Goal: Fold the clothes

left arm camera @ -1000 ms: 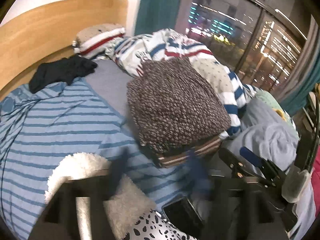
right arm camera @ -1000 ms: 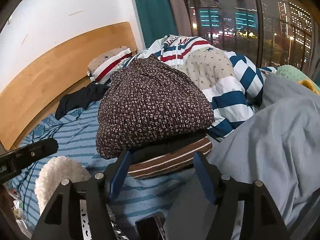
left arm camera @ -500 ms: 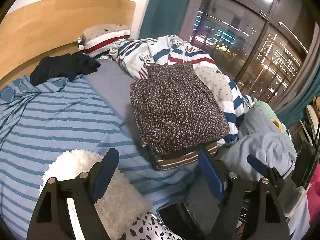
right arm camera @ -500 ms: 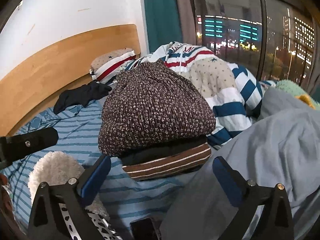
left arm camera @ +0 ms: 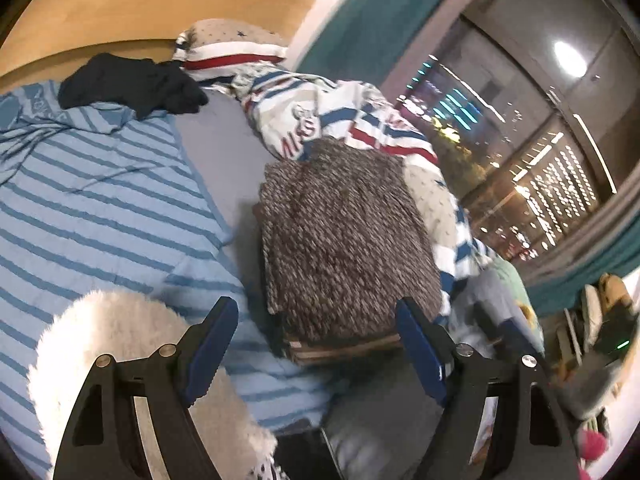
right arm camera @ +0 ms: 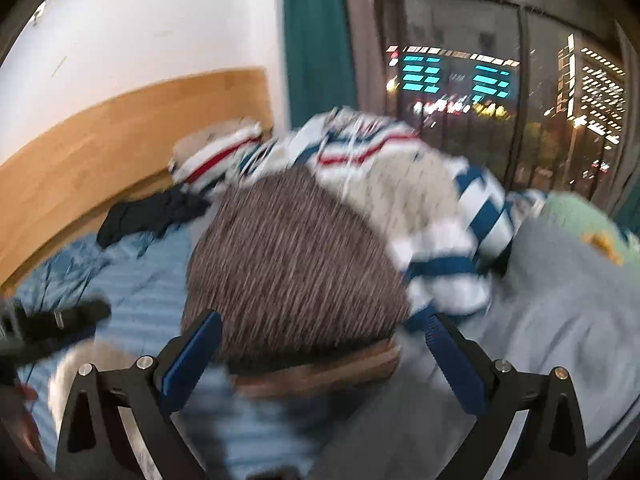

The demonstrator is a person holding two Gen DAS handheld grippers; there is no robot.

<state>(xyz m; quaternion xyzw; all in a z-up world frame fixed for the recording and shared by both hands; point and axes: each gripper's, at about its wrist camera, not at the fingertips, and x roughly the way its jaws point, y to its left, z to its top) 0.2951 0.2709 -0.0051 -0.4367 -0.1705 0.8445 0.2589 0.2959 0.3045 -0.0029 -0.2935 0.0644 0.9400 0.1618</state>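
The left gripper stands wide open with nothing between its blue pads, which sit clear of the near edge of the folded brown knit sweater. The right gripper is spread to its widest and empty; its jaws have just been opening, and the pile's near edge shows between them, untouched. The sweater tops a small stack on a brown striped garment, set on the blue striped sheet, with a rumpled red, white and blue duvet touching its far side. Open sheet lies to the left; a white fluffy item lies near left, a dark garment far left by the wooden headboard. Against a second ago, the left view has tilted and sits lower, and the right view is now blurred.
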